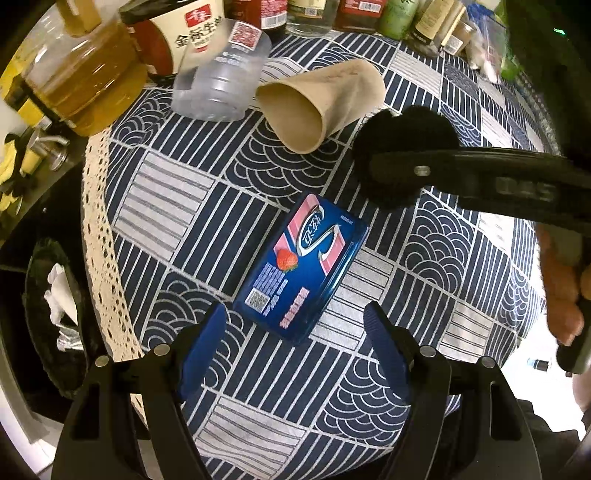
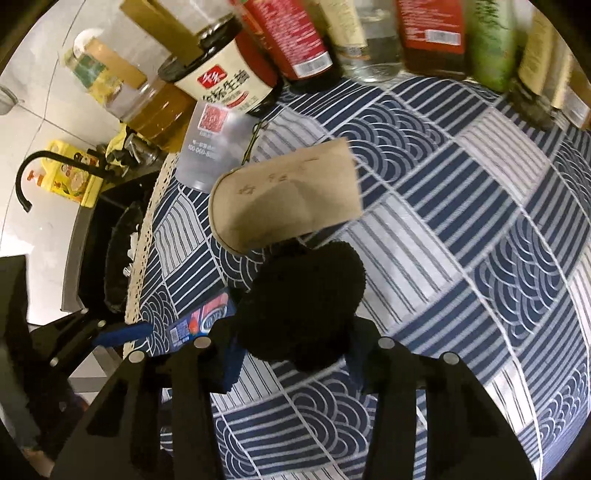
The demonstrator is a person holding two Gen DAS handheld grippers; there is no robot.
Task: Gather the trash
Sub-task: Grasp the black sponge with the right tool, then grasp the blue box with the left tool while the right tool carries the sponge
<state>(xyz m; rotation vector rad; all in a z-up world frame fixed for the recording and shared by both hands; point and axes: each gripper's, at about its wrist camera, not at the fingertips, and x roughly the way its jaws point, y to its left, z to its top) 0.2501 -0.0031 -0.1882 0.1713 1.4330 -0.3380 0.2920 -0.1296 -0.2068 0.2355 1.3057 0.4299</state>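
A blue gum box (image 1: pixel 301 269) with a strawberry picture lies flat on the patterned tablecloth (image 1: pixel 443 266), just ahead of my open, empty left gripper (image 1: pixel 295 328). Beyond it lie a tipped brown paper cup (image 1: pixel 317 101) and a clear plastic bottle (image 1: pixel 221 77). My right gripper (image 2: pixel 295 350) is shut on a black fuzzy lump (image 2: pixel 303 306), held above the cloth; it also shows at the right of the left wrist view (image 1: pixel 402 155). The right wrist view shows the cup (image 2: pixel 284 195), the bottle (image 2: pixel 210 144) and the gum box (image 2: pixel 201 325).
A black-lined trash bin (image 1: pixel 55 306) holding white paper stands below the table's left edge. An oil jug (image 1: pixel 81 74), sauce bottles (image 2: pixel 291 33) and jars line the far edge. A sink with a black faucet (image 2: pixel 40 166) lies to the left.
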